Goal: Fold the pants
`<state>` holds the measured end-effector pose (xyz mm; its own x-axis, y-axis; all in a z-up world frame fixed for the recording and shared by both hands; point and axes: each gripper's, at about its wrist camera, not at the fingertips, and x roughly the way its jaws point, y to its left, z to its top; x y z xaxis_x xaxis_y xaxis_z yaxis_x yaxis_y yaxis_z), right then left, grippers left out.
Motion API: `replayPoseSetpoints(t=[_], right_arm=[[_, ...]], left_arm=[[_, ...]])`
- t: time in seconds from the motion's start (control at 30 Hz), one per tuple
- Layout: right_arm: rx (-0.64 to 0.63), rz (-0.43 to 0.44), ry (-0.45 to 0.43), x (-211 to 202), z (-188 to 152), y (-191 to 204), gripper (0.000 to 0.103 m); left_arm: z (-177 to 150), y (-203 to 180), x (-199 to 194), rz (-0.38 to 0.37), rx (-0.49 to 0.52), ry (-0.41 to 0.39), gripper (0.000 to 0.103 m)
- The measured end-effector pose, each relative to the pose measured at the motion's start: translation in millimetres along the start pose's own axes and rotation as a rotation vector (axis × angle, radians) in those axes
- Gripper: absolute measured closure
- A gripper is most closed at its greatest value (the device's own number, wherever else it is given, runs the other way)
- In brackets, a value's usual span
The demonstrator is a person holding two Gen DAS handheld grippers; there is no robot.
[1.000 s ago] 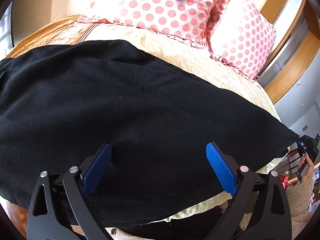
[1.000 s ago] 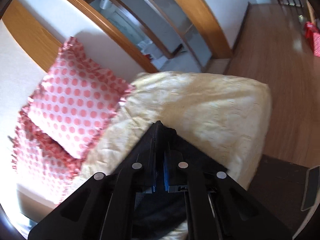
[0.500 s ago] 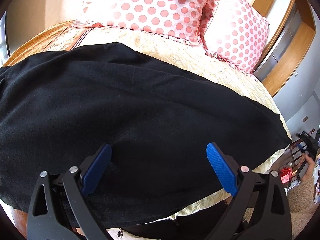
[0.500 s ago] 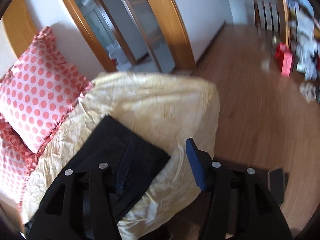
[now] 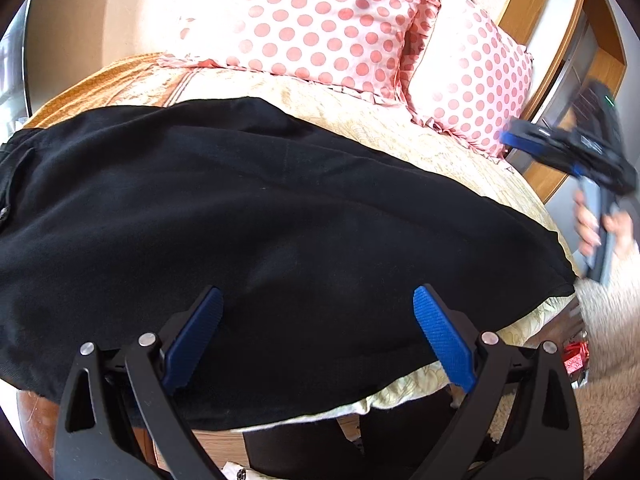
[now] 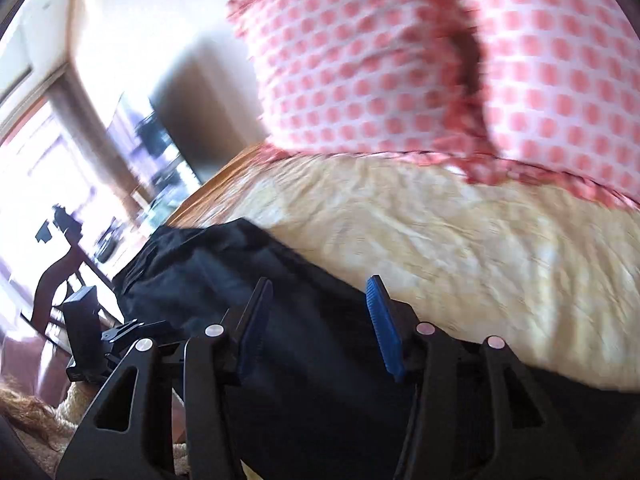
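Observation:
The black pants (image 5: 256, 232) lie spread flat across the cream bedspread (image 5: 400, 136), waist end at the far left. My left gripper (image 5: 316, 332) is open and empty, hovering above the pants' near edge. My right gripper (image 6: 316, 320) is open and empty above the black pants (image 6: 304, 320). In the left wrist view it shows blurred at the far right (image 5: 576, 148), held in a hand above the bed's right edge, apart from the cloth.
Two pink polka-dot pillows (image 5: 328, 20) lean at the head of the bed. An orange cover (image 5: 100, 88) lies at the back left. A wooden headboard frame (image 5: 536, 60) stands at the right. A fluffy rug (image 5: 600, 360) and wood floor lie beside the bed.
My right gripper opened and let go of the pants' leg end, then swung up and around over the bed. The pants settled flat. My left gripper stayed open.

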<state>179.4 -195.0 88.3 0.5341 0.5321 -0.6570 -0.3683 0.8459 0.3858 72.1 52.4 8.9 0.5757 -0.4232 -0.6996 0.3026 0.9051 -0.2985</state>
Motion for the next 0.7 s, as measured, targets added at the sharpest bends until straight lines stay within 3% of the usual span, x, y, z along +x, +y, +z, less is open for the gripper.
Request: replayPoseSetpoints(t=[0.1, 0.23, 0.37, 0.6, 0.7], right_arm=[[-0.166, 0.022, 0.115, 69.7, 23.6, 31.1, 0.053], [-0.359, -0.048, 0.223, 128.8, 24.9, 48.8, 0.056], [-0.347, 0.0, 0.272, 148.5, 21.2, 45.1, 0.058], [-0.349, 0.004, 0.317, 162.0, 22.8, 45.8, 0.058], [-0.396, 0.002, 0.33, 163.6, 16.8, 54.5, 0.066]], left_arm=[[-4.4, 1.8, -13.2, 0.047, 0.016, -0.049, 0.007], [-12.1, 6.6, -24.5, 0.112, 0.05, -0.096, 0.004], [-16.2, 15.9, -23.4, 0.108, 0.052, -0.089, 0.004], [-22.3, 27.3, -22.2, 0.078, 0.056, -0.088, 0.002], [-24.1, 27.4, -20.1, 0.084, 0.072, -0.092, 0.002]])
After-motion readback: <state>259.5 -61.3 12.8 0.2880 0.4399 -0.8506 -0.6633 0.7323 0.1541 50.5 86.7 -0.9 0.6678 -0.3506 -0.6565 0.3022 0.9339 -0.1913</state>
